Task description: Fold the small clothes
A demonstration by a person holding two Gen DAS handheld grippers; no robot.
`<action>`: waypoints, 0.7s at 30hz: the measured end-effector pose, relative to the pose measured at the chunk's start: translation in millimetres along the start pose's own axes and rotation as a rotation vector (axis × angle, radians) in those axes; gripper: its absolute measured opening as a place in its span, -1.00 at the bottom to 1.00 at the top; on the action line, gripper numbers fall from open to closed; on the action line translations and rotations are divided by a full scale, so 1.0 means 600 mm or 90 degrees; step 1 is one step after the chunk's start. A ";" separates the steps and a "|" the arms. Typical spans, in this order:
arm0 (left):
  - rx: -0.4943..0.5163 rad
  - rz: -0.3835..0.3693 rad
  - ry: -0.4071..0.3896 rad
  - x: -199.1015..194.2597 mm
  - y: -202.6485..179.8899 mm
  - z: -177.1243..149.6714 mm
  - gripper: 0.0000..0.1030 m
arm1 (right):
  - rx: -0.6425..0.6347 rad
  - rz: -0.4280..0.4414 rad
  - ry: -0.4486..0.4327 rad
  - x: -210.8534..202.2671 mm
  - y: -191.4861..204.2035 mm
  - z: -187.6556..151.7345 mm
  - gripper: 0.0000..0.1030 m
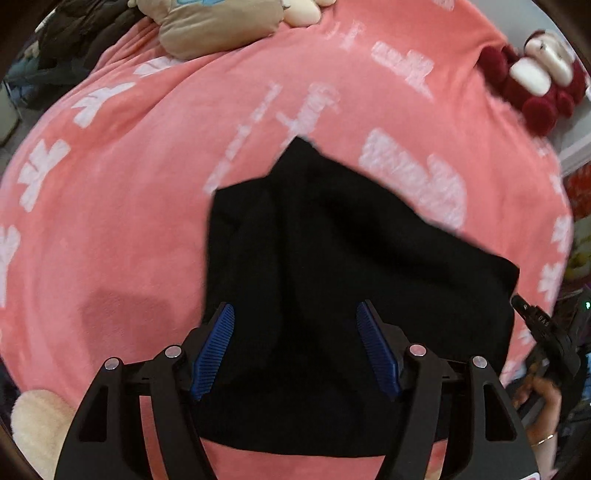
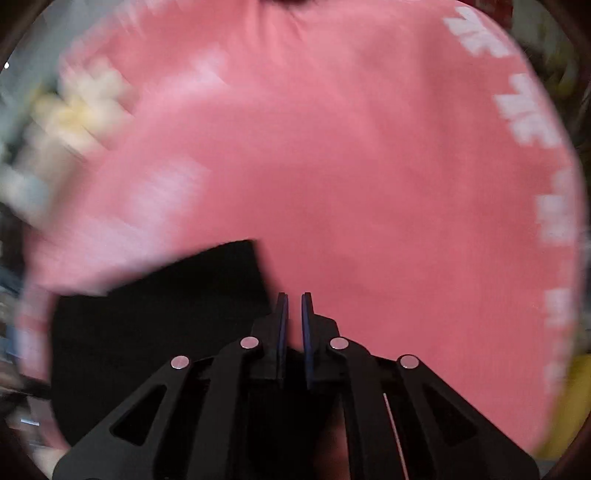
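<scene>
A black garment (image 1: 332, 266) lies partly folded on the pink blanket (image 1: 129, 221). My left gripper (image 1: 295, 314) is open, its blue pads (image 1: 216, 350) apart, hovering over the garment's near part. My right gripper shows at the right edge of the left wrist view (image 1: 532, 314), beside the garment's right corner. In the blurred right wrist view my right gripper (image 2: 294, 299) has its jaws nearly closed with a thin gap and nothing between them. The black garment (image 2: 155, 317) lies to its left, on the pink blanket (image 2: 369, 166).
A beige plush toy (image 1: 221, 26) lies at the blanket's far edge. A red and white plush toy (image 1: 535, 77) lies at the far right. A cream plush (image 1: 37, 421) sits at the near left. Dark clothes (image 1: 81, 33) are heaped at the far left.
</scene>
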State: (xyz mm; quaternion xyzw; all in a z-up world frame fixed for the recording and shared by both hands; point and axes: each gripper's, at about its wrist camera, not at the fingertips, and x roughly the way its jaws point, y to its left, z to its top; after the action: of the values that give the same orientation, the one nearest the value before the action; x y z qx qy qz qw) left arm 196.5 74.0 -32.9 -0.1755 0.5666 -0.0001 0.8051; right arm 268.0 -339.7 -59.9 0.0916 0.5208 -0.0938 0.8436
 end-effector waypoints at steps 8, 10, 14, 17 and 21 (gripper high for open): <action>0.007 0.024 0.018 0.024 -0.002 -0.013 0.28 | -0.169 0.184 -0.027 -0.080 0.165 -0.045 -0.62; 0.025 0.031 0.018 0.022 -0.007 -0.015 0.28 | -0.204 0.172 -0.005 -0.049 0.200 -0.050 -0.64; 0.044 0.045 0.014 0.008 -0.003 -0.015 0.28 | -0.138 0.079 0.026 0.001 0.164 -0.051 -0.64; 0.058 0.043 0.012 -0.002 -0.001 -0.018 0.32 | -0.110 0.061 -0.023 -0.054 0.131 -0.069 -0.27; 0.072 0.056 0.015 -0.004 0.004 -0.031 0.32 | -0.073 0.038 -0.021 -0.064 0.072 -0.101 -0.12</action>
State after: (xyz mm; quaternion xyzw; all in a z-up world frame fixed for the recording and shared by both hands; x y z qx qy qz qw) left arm 178.2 71.7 -36.9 -0.1048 0.5825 0.0010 0.8060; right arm 210.1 -280.2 -49.7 0.0571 0.5081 -0.0402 0.8585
